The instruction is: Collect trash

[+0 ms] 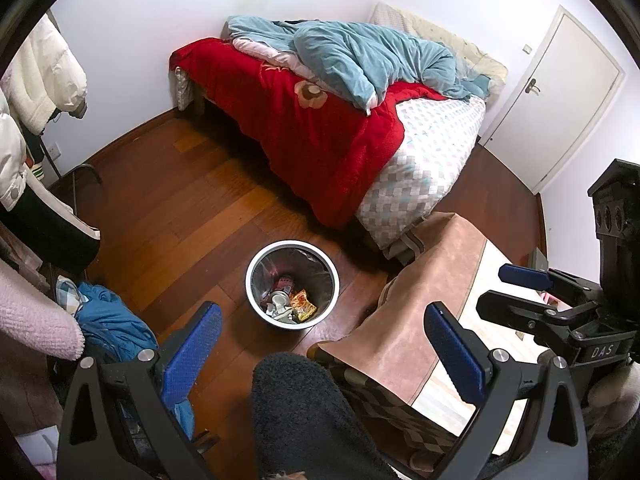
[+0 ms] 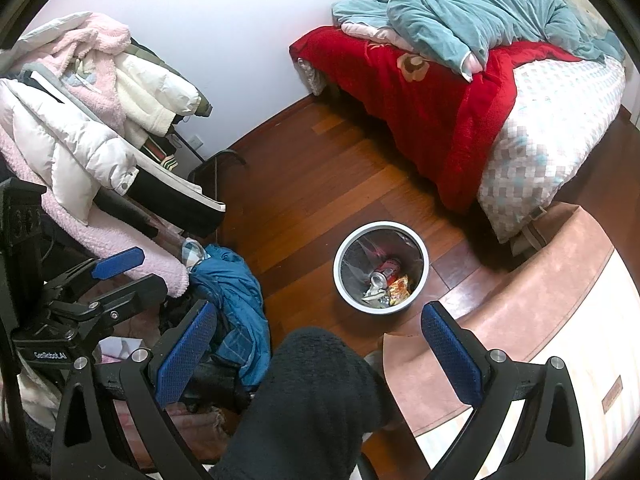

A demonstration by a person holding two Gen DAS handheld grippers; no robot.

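A white round trash bin (image 1: 256,256) stands on the wooden floor below both grippers; it also shows in the right wrist view (image 2: 344,256). Inside lie a crushed red can (image 2: 386,270), a yellow snack wrapper (image 2: 400,286) and crumpled paper (image 2: 374,292). My left gripper (image 1: 324,344) is open and empty, held high above the floor near the bin. My right gripper (image 2: 320,344) is open and empty, also high above the floor. The right gripper shows at the right edge of the left wrist view (image 1: 508,284). The left gripper shows at the left of the right wrist view (image 2: 124,268).
A bed (image 1: 436,148) with a red blanket (image 1: 312,132) and a blue quilt stands behind the bin. A pile of coats (image 2: 80,120) and blue clothing (image 2: 236,292) lies at the left. A table with a pink-brown cloth (image 2: 520,292) is at the right. A door (image 1: 568,92) is far right.
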